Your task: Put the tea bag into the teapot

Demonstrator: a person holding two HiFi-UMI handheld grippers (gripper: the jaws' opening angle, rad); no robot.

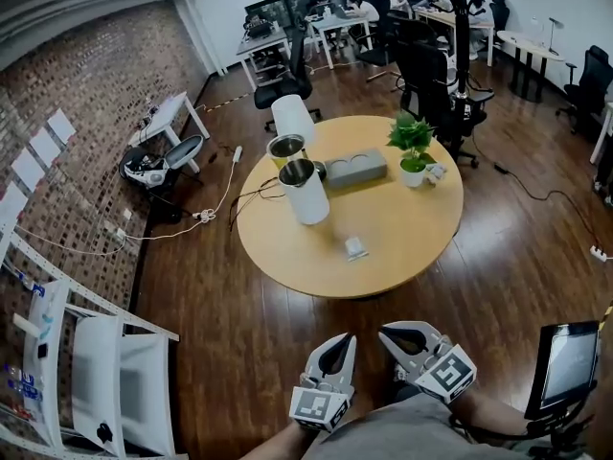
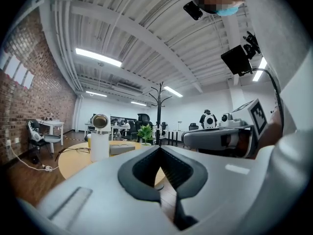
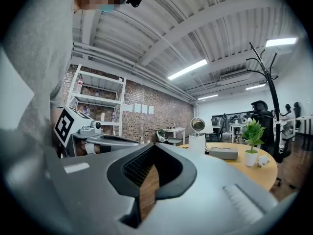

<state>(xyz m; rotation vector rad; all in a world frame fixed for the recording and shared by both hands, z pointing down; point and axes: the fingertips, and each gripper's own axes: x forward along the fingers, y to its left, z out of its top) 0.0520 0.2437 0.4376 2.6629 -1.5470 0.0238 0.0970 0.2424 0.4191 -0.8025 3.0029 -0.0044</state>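
A white cylindrical teapot (image 1: 305, 192) with its lid flipped up stands on the round wooden table (image 1: 402, 247), left of centre. The tea bag (image 1: 355, 248), a small white packet, lies on the table nearer to me. Both grippers hang low in front of my body, well short of the table. My left gripper (image 1: 346, 338) is shut and empty, and so is my right gripper (image 1: 386, 332) beside it. The teapot (image 2: 100, 145) shows far off past the left gripper (image 2: 159, 149). Beyond the right gripper (image 3: 153, 149) the teapot (image 3: 197, 142) also appears in the distance.
On the table are a grey box (image 1: 355, 168), a potted plant (image 1: 413, 149) and a yellow cup (image 1: 284, 148). A white shelf rack (image 1: 86, 353) stands at my left, a monitor (image 1: 567, 364) at my right. Dark wooden floor lies between me and the table; office chairs stand behind it.
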